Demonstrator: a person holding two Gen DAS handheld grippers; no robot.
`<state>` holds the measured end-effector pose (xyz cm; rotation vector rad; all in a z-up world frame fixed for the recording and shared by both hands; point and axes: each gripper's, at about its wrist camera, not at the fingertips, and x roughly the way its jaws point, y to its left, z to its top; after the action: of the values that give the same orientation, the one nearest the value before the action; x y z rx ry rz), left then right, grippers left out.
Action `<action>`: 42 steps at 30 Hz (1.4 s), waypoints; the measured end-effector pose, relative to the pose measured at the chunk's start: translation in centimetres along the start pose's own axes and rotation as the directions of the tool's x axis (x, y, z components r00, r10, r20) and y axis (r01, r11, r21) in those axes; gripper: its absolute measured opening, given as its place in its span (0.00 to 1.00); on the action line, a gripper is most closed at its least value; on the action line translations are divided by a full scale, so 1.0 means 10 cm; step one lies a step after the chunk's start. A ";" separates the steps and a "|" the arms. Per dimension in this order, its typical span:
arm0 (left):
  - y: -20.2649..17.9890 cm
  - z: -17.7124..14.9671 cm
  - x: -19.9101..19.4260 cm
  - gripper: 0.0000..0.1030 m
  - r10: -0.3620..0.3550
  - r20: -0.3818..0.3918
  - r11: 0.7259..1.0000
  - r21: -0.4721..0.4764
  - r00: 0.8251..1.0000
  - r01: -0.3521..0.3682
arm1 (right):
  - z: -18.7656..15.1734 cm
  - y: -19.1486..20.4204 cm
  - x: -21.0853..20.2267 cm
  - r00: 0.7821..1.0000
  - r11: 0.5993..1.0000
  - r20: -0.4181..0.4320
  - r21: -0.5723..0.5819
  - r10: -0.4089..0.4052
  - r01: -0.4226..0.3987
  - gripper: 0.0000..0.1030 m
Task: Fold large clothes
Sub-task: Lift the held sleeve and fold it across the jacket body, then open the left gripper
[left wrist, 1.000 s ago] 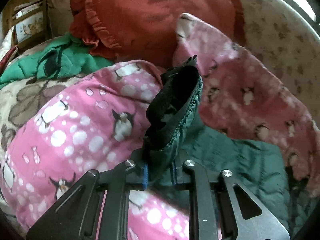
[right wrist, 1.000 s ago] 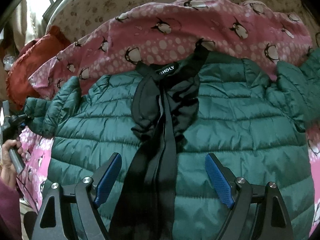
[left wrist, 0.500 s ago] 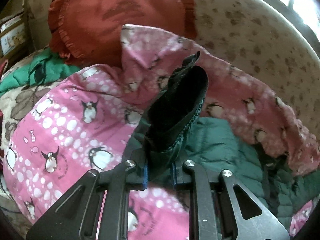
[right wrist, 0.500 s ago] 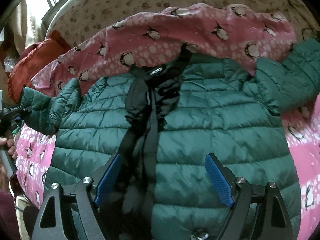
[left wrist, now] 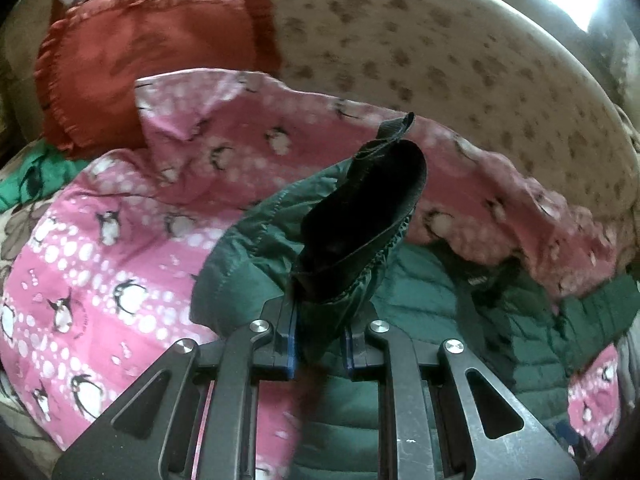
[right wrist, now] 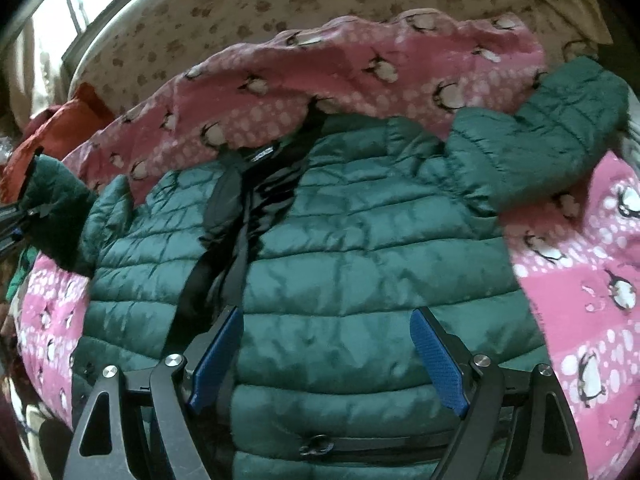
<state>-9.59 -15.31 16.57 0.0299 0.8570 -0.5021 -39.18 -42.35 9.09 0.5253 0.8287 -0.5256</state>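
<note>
A dark green quilted puffer jacket [right wrist: 360, 248] lies front up on a pink penguin-print blanket [right wrist: 580, 272]; its black collar and placket [right wrist: 236, 216] run down the middle. My left gripper [left wrist: 318, 344] is shut on the cuff of the jacket's left sleeve [left wrist: 360, 232], whose black lining stands up above the jaws. That sleeve and gripper show at the left edge of the right wrist view [right wrist: 52, 208]. My right gripper [right wrist: 328, 356] is open and empty, hovering over the jacket's lower front. The other sleeve [right wrist: 540, 136] lies out to the right.
A red ruffled cushion [left wrist: 152, 56] lies at the back left. A beige paw-print cover [left wrist: 440, 48] curves behind the blanket. Green fabric [left wrist: 28, 176] and a floral cover sit at the far left. A zipper pull [right wrist: 318, 446] shows near the jacket's hem.
My left gripper has carried the sleeve cuff rightward, over the pink blanket towards the jacket body. My right gripper has drawn back and right, so more of the right sleeve and hem show.
</note>
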 end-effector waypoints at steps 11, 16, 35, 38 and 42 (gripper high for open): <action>-0.46 -0.15 0.00 0.15 -0.047 -0.029 0.998 0.050 0.999 0.048 | -0.03 -0.12 -0.05 1.000 0.999 -0.009 0.041 0.014 -0.014 0.81; -0.58 -0.21 -0.01 0.15 -0.057 -0.036 0.996 0.065 0.998 0.059 | -0.04 -0.13 -0.06 1.000 0.999 -0.011 0.051 0.018 -0.017 0.81; -1.26 -0.40 0.03 0.15 -0.158 -0.101 0.978 0.122 0.982 0.170 | -0.03 -0.34 -0.17 1.000 0.996 0.002 0.083 0.006 -0.006 0.81; -1.41 -0.46 0.05 0.15 -0.171 -0.116 0.973 0.136 0.978 0.187 | -0.03 -0.39 -0.18 1.000 0.996 0.001 0.093 0.006 -0.007 0.81; -1.57 -0.54 0.13 0.15 -0.188 -0.149 0.968 0.141 0.971 0.209 | -0.03 -0.46 -0.20 1.000 0.994 0.005 0.108 0.006 -0.006 0.81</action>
<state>-19.64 -28.48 14.77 0.1235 0.9567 -0.7626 -43.27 -45.17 9.48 0.6256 0.7968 -0.5681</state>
